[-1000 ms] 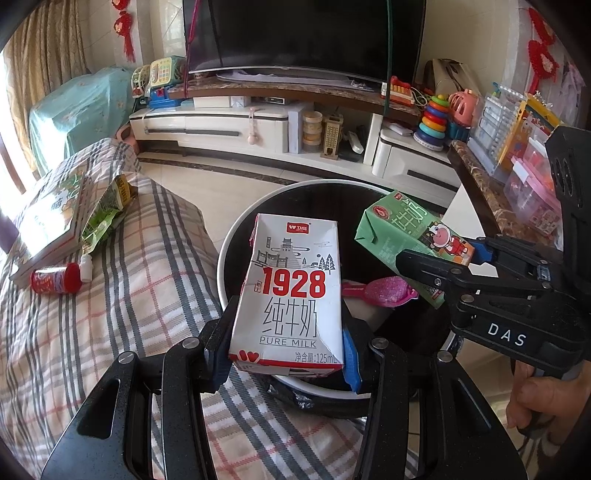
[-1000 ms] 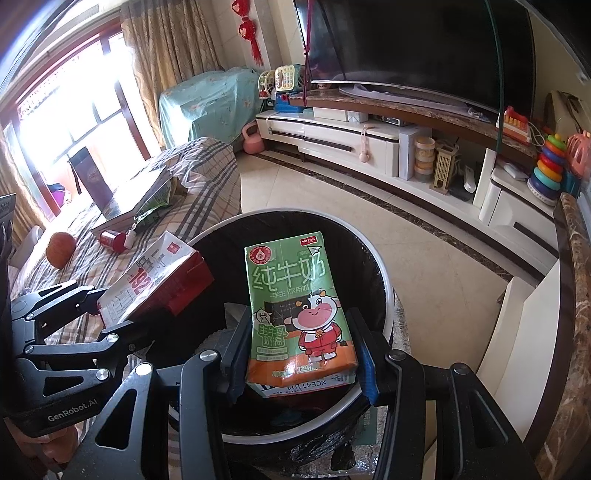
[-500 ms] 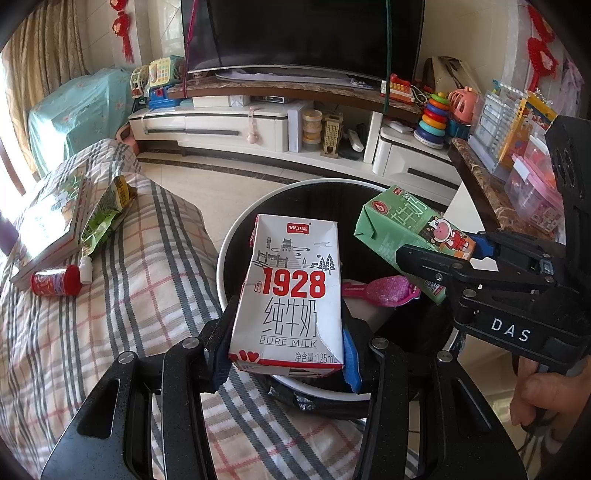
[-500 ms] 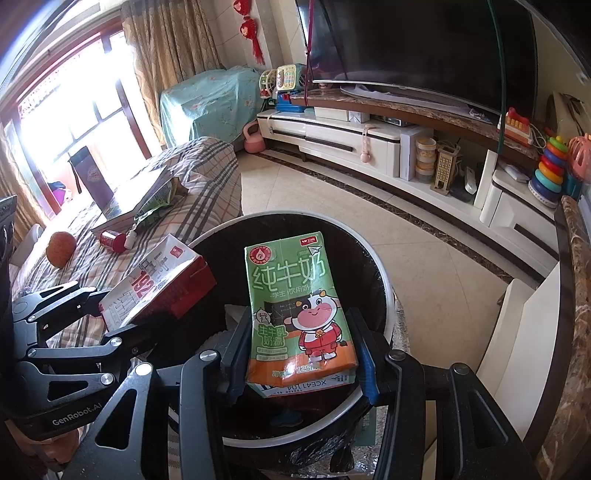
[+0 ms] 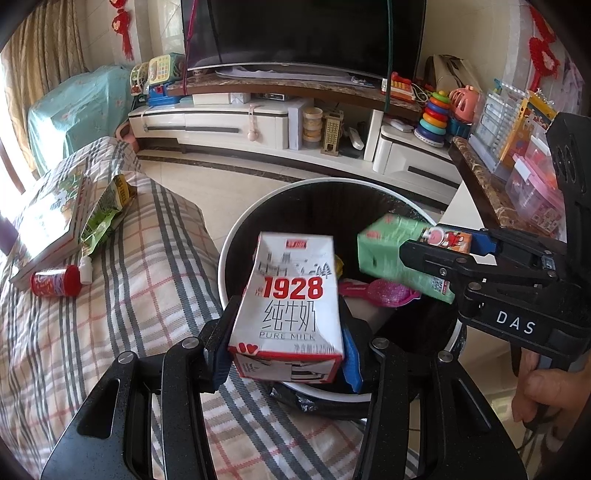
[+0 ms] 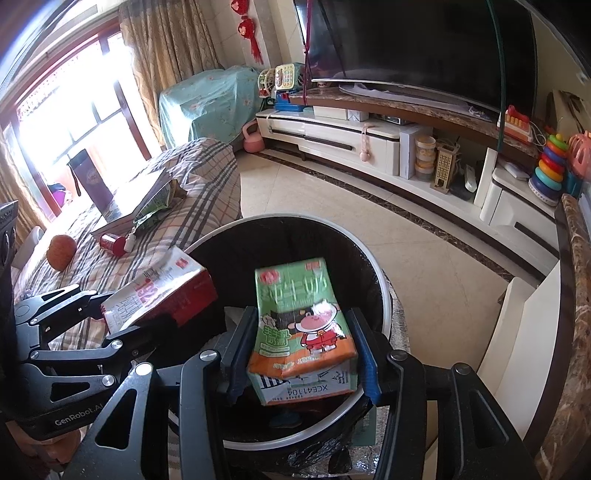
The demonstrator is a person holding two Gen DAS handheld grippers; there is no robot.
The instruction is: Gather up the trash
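Both jaws have just opened: the white milk carton (image 5: 291, 306) and green milk carton (image 6: 303, 328) slip free above the trash bin (image 5: 227, 254); keep left gripper (image 5: 284, 354) and right gripper (image 6: 301, 354) over its opening

Tiled floor (image 6: 332, 206), television (image 5: 303, 33), sunlit window (image 6: 62, 122)

A dark television (image 5: 303, 33) stands on a white cabinet (image 5: 221, 125). A ring-stacking toy (image 5: 434, 118) sits at the cabinet's right end. On the plaid cover (image 5: 110, 295) lie a book (image 5: 48, 218) and an orange (image 6: 61, 251), well apart. A teal-covered object (image 6: 207, 103) stands beside the curtains (image 6: 166, 55).
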